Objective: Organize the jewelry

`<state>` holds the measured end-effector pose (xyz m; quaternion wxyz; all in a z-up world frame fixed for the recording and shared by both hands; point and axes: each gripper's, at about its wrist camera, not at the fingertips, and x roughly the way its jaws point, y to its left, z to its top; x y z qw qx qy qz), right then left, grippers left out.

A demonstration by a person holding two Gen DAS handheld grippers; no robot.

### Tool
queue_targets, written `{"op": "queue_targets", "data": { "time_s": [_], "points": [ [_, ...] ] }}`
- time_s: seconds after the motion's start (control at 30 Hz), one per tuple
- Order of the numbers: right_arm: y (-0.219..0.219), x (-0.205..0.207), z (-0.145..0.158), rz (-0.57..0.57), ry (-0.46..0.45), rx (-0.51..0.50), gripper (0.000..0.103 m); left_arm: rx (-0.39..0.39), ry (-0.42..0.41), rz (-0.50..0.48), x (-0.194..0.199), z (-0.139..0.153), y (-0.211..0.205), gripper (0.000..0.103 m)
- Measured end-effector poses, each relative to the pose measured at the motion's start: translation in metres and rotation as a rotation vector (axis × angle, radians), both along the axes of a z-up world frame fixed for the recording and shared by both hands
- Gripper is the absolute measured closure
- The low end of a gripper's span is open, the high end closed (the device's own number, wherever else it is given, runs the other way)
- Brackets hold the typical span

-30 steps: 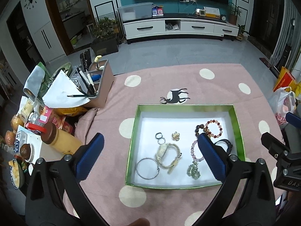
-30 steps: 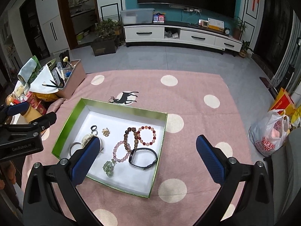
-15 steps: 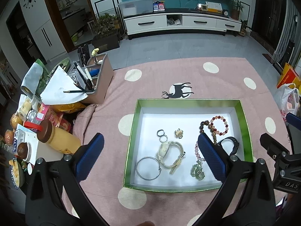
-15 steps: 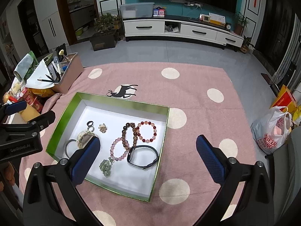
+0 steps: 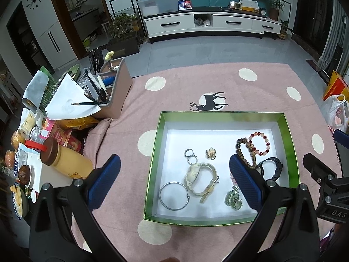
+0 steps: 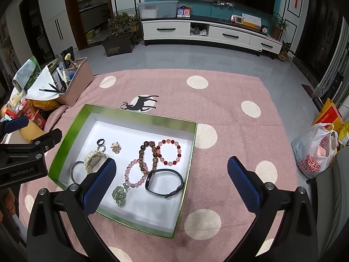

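Observation:
A green-walled tray (image 5: pixel 218 115) with a white floor lies on the pink dotted cloth. Inside it are a silver bangle (image 5: pixel 173 195), a cream watch (image 5: pixel 199 178), two small rings (image 5: pixel 189 152), a flower brooch (image 5: pixel 211 153), a brown bead bracelet (image 5: pixel 244 150), a red bead bracelet (image 5: pixel 259 143), a black band (image 5: pixel 271 168) and a green charm (image 5: pixel 233 199). My left gripper (image 5: pixel 174 159) hovers open above the tray's left half, holding nothing. My right gripper (image 6: pixel 172 161) hovers open over the tray's (image 6: pixel 139 114) right edge, above the black band (image 6: pixel 164 182) and a pink bracelet (image 6: pixel 135 173).
A pink organiser (image 5: pixel 109 91) with pens stands left of the tray. A yellow bottle (image 5: pixel 65 163) and snack packs crowd the left edge. A plastic bag (image 6: pixel 314 155) sits at the right. A white TV cabinet (image 5: pixel 207 24) lines the far wall.
Both grippers have drifted slightly closer to the tray, which looks larger in both views. The jaws stay wide open and the jewelry has not moved.

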<state>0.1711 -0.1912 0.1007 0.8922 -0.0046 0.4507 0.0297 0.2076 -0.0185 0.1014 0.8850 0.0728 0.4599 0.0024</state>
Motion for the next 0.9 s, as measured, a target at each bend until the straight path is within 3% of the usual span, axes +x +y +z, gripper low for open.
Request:
{"op": "queue_targets", "data": {
  "time_s": [0.9],
  "points": [
    [-0.0023,0.0015,-0.0006,-0.001,0.000,-0.008,0.001,0.000,0.007,0.002,0.0011,-0.0064,0.0019,0.002]
  ]
}}
